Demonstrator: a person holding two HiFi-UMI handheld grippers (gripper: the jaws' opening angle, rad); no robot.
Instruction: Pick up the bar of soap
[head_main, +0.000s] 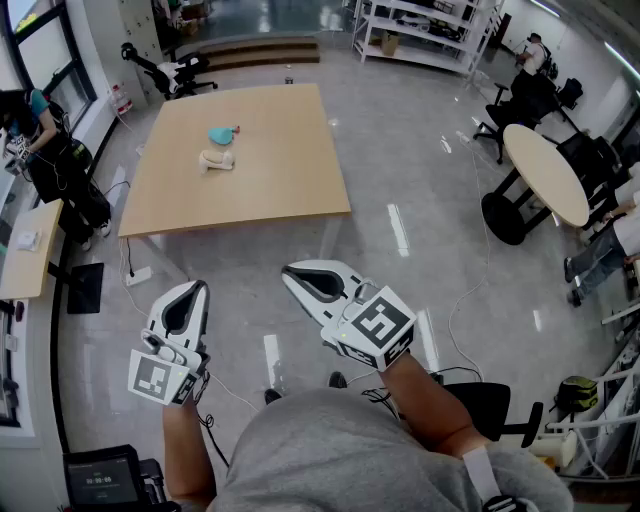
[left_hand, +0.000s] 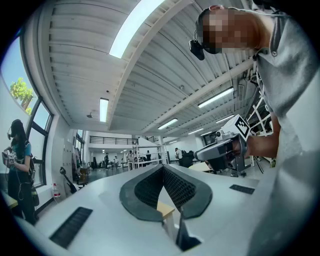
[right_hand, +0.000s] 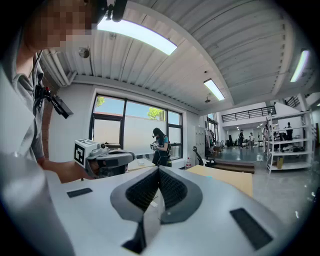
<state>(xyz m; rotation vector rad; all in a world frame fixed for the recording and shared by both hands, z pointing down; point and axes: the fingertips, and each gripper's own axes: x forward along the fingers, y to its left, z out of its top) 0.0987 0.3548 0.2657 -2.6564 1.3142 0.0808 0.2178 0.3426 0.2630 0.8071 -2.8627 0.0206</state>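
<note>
Wooden table (head_main: 262, 185) carries cream object (head_main: 216, 159), teal object (head_main: 221, 134).

A glossy grey floor (head_main: 420, 230) spreads under and ahead of the jaws, streaked with lamp reflections. Well ahead of both pairs of jaws stands a square light-wood table (head_main: 290, 180) on pale legs. Off to the right of the jaws, a round-topped table (head_main: 545, 170) has black office chairs (head_main: 500, 115) about it. Far beyond the jaws, white shelving racks (head_main: 420, 30) line the back, with low wooden steps (head_main: 260, 52) beside them. To the left of the jaws, tall dark-framed windows (right_hand: 125, 127) let in daylight, and a narrow side desk (head_main: 30, 255) stands along that side. Overhead, a white ribbed ceiling (left_hand: 80, 60) carries long strip lights (left_hand: 135, 25).
</note>
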